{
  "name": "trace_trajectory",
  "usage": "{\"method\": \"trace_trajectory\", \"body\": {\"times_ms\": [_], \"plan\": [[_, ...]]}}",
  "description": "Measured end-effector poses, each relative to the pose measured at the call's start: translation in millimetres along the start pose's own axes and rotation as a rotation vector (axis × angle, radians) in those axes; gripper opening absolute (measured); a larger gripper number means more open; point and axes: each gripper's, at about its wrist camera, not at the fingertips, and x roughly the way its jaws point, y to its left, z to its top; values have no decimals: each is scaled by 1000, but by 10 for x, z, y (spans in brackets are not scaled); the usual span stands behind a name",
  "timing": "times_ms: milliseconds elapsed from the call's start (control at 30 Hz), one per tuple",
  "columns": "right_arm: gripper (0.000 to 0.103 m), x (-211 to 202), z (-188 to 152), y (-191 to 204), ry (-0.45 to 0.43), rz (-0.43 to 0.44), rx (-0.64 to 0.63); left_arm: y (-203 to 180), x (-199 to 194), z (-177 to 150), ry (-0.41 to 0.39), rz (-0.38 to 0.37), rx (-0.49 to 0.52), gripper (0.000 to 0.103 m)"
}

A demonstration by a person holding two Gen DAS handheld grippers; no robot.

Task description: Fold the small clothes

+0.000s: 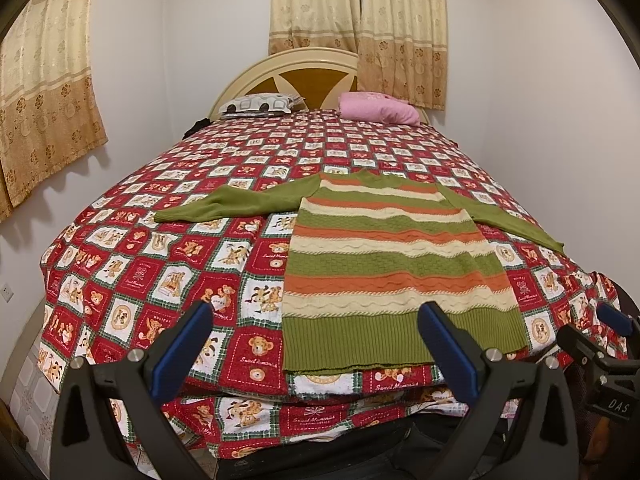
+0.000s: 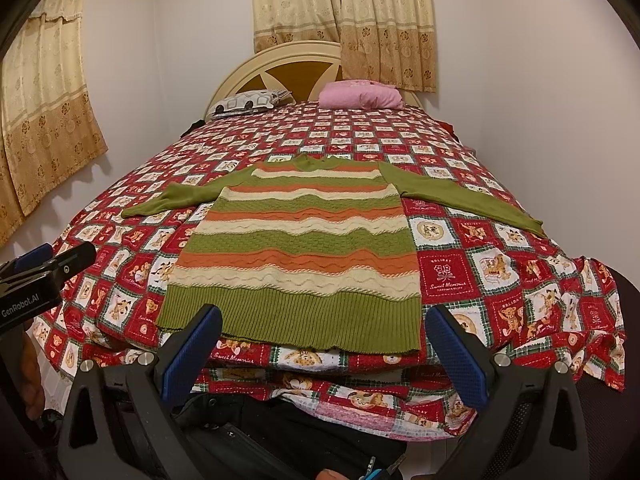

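While the striped sweater point(image 2: 296, 248) is spread flat on the bed point(image 2: 500, 248), unfolded, both the left gripper point(image 1: 316, 344) and right gripper point(image 2: 324, 348) are held spread, empty.

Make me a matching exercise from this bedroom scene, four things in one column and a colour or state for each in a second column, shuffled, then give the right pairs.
Things:
1. sweater
2. far right pillow
3. right gripper
4. bedspread

Descriptions:
A. pink
B. jaws wide apart, holding nothing
C. red and white squares with teddy bears
D. spread flat, sleeves out to both sides

Pairs: 1-D, 2-A, 3-B, 4-C
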Motion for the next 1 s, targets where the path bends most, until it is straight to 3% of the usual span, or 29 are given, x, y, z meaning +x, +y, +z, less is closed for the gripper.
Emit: {"method": "trace_trajectory", "body": {"times_ms": [800,1000], "plan": [[102,126,11,-95,14,-6,11,-44,94,-9,17,-17,36,103],[102,289,116,-169,-9,18,-4,-75,276,107,9,-43,73,103]]}}
